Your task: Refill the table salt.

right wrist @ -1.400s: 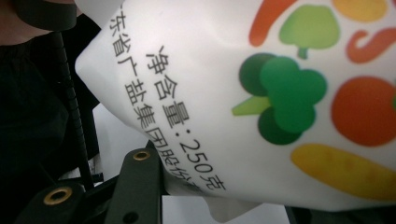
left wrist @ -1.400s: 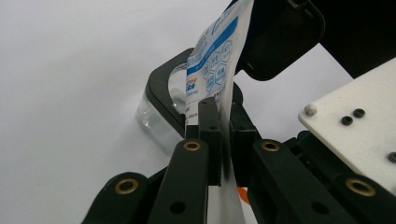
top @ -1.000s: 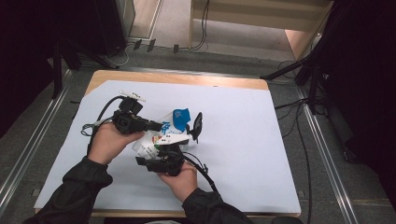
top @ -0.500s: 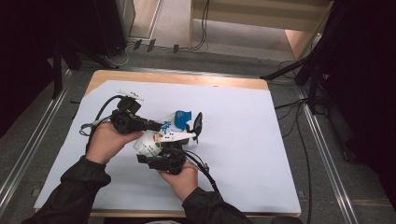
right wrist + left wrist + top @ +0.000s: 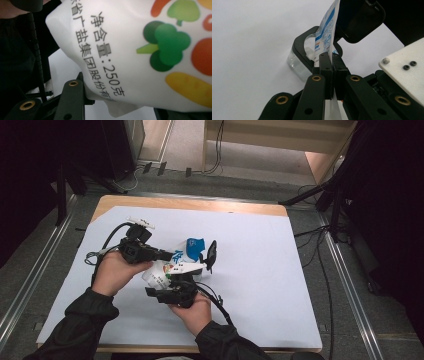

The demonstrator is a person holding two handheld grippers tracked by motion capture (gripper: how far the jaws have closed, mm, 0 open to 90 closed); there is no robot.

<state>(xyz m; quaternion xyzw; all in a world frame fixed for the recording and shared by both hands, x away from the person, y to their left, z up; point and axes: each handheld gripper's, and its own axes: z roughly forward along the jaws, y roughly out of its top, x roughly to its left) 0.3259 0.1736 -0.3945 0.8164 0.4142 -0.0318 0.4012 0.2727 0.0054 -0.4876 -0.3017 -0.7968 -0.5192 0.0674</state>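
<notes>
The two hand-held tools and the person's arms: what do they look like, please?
Both tools, the left tool and the right tool, are black, with flat linked jaw arms pinned by brass-coloured rivets. A black cable trails from the right one. A white plate with small dark screws sits on the right one. The person wears dark long sleeves; the hands are bare.

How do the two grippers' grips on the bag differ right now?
The left gripper pinches a thin flat edge of the bag, fingers nearly together. The right gripper spans the bag's bulging body, fingers set wide apart. Both are shut on the same bag, above the container.
</notes>
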